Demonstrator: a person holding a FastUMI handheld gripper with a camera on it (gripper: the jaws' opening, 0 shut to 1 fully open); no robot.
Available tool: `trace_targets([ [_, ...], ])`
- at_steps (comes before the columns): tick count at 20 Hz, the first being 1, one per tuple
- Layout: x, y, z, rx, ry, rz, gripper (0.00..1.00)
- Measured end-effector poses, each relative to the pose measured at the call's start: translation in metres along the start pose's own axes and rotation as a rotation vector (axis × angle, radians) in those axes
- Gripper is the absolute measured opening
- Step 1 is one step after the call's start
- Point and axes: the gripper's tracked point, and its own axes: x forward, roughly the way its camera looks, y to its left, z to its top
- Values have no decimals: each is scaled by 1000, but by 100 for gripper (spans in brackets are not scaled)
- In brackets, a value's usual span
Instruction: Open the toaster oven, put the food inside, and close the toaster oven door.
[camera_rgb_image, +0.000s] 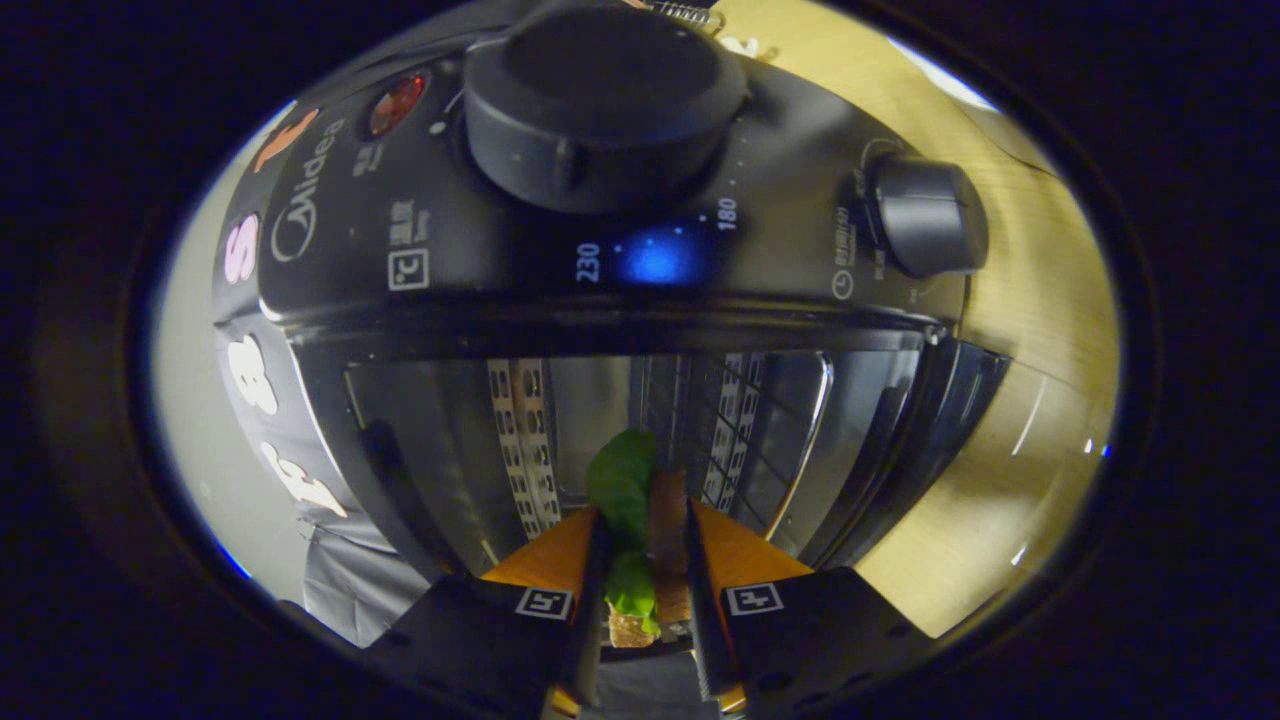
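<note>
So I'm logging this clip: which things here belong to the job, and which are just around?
Job:
toaster oven, door open
sandwich, gripped between the tool's fingers

Just around:
wooden table
booth wall

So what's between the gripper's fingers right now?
A sandwich with green lettuce, clamped between the gripper fingers, just at the open oven mouth, in the gripper view.

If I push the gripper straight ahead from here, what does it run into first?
The gripper, its fingers shut on the sandwich, points into the open toaster oven. Nothing seems to block the cavity; first contact would likely be the wire rack or rear wall, though depth is unclear.
</note>
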Motion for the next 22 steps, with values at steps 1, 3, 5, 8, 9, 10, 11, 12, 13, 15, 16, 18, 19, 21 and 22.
trace_targets([
  [1,1,1,2,-25,-13,-4,41],
  [3,3,0,5,-87,-36,-21,41],
  [5,1,-1,6,-127,-57,-39,41],
  [8,-2,1,4,-202,-67,-65,40],
  [9,-1,-1,8,-236,-75,-84,52],
  [10,-4,-1,9,-270,-85,-100,54],
  [11,-6,-4,13,-304,-101,-121,56],
  [12,-11,-3,15,-337,-120,-129,58],
  [13,-14,-1,20,-375,-148,-134,60],
  [15,-18,1,28,-466,-203,-146,64],
  [16,-21,1,30,-511,-220,-152,66],
  [18,-25,3,33,-563,-230,-158,73],
  [19,-27,3,36,-575,-239,-163,77],
  [21,-33,3,41,-592,-252,-176,84],
  [22,-36,3,40,-596,-254,-174,87],
])
